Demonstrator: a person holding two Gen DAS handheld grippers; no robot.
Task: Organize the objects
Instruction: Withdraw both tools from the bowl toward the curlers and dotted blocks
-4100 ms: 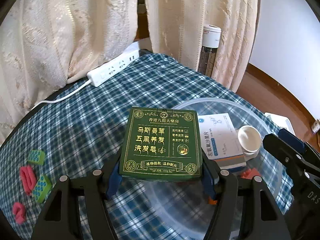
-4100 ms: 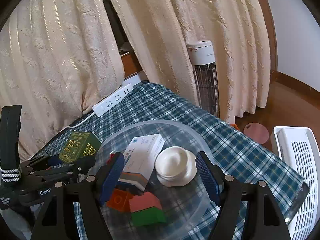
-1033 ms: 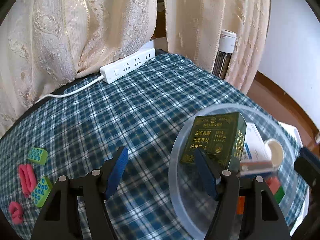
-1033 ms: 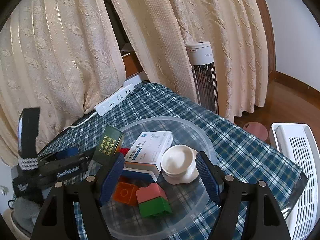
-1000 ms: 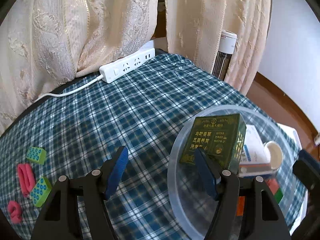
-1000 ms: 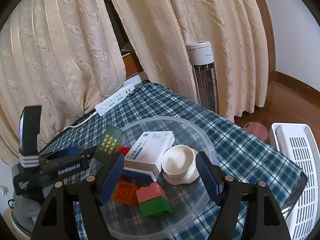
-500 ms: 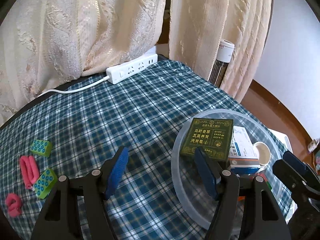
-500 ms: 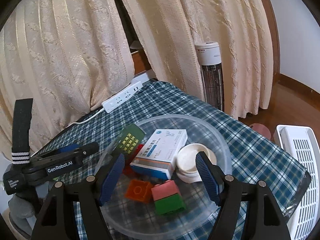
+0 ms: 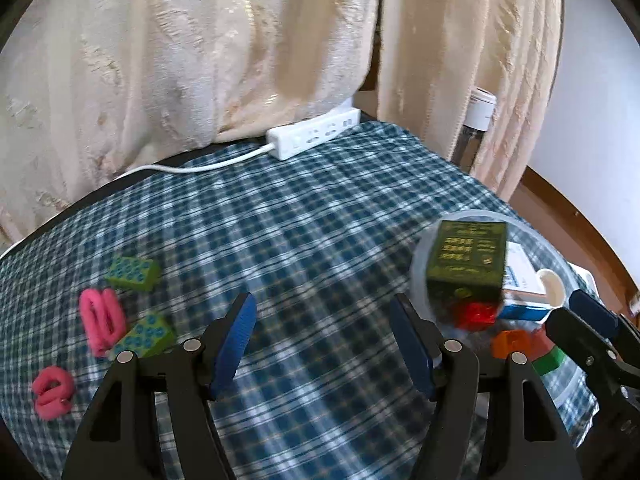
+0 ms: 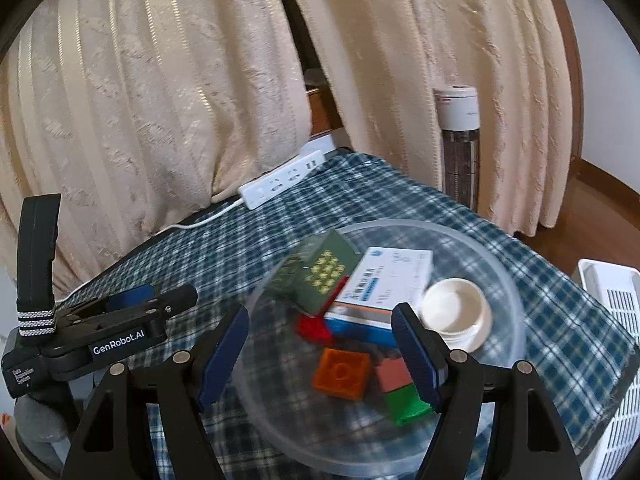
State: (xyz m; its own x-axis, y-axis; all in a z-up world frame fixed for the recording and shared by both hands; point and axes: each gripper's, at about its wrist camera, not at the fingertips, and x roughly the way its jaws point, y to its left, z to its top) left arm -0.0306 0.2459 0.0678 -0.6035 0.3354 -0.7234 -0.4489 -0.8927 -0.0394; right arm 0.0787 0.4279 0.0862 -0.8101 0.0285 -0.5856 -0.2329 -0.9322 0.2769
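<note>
A dark green box (image 9: 466, 260) (image 10: 322, 276) leans inside the clear round plastic bowl (image 10: 508, 280), against a white and blue box (image 10: 384, 284). The bowl also holds a white jar (image 10: 454, 314), a red brick (image 10: 314, 328), an orange brick (image 10: 342, 374) and a red-and-green brick (image 10: 400, 388). My left gripper (image 9: 324, 340) is open and empty over the checked cloth, left of the bowl (image 9: 418, 276). My right gripper (image 10: 320, 354) is open and empty above the bowl's near side. Two green bricks (image 9: 134, 272) (image 9: 146, 334) and pink hair ties (image 9: 100, 322) lie at the left.
A white power strip (image 9: 314, 138) with its cable lies at the table's far edge below cream curtains. A tower heater (image 10: 458, 148) stands behind the table. A white slatted basket (image 10: 612, 320) sits off the right edge. The left gripper's body (image 10: 100, 336) shows at the left in the right wrist view.
My left gripper let go of the green box into the bowl and has drawn back to the left, open. The right gripper has shifted slightly over the bowl.
</note>
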